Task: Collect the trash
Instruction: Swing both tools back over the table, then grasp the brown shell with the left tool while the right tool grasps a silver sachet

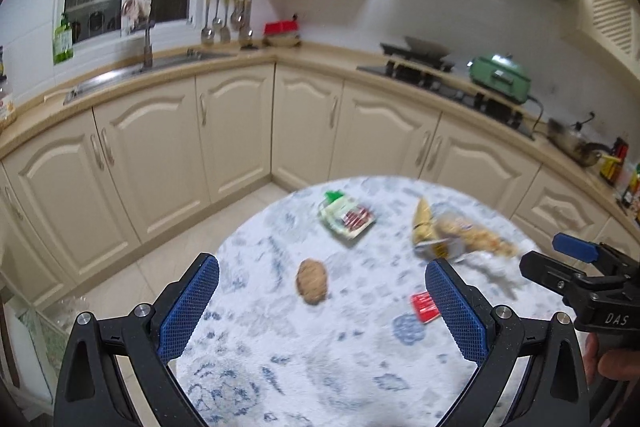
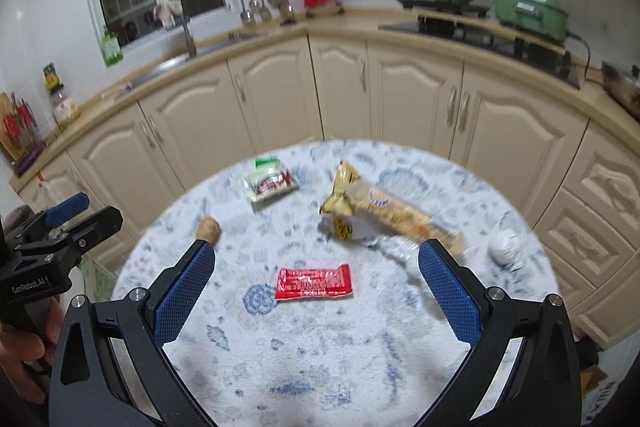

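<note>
In the left wrist view, the left gripper [image 1: 322,301] hangs above a round table [image 1: 352,379] covered in a white cloth with blue patterning. Its jaws stand wide apart and hold nothing. Between the blue fingers [image 1: 188,307], on the cloth, lies a small brown oval object [image 1: 311,281]; motion blur hides what it is. A red wrapper [image 1: 425,307] lies flat just beside the inner face of the right-hand finger. Farther back sit a green and white packet [image 1: 346,214] with red print and, to its right, a long crumpled yellow snack bag [image 1: 452,233]. The right gripper [image 1: 560,259] enters from the right edge, held by a hand [image 1: 610,363]; whether its jaws are apart cannot be told from this angle. Cream kitchen cabinets [image 1: 236,131] curve behind the table.

In the right wrist view, the right gripper [image 2: 316,285] hovers over the same table [image 2: 340,367], jaws wide and empty. The red wrapper [image 2: 313,283] lies flat on the cloth between the fingers, touching neither. The yellow snack bag [image 2: 384,213] stretches behind it toward the right, its far end near the right finger. The green and white packet [image 2: 270,183] lies behind, left of the bag. The brown object [image 2: 209,227] shows just past the tip of the left finger. A small white crumpled piece [image 2: 505,245] sits near the table's right edge. The left gripper [image 2: 86,217] shows at the left edge, held by a hand [image 2: 24,359]; its tips look apart.
</note>
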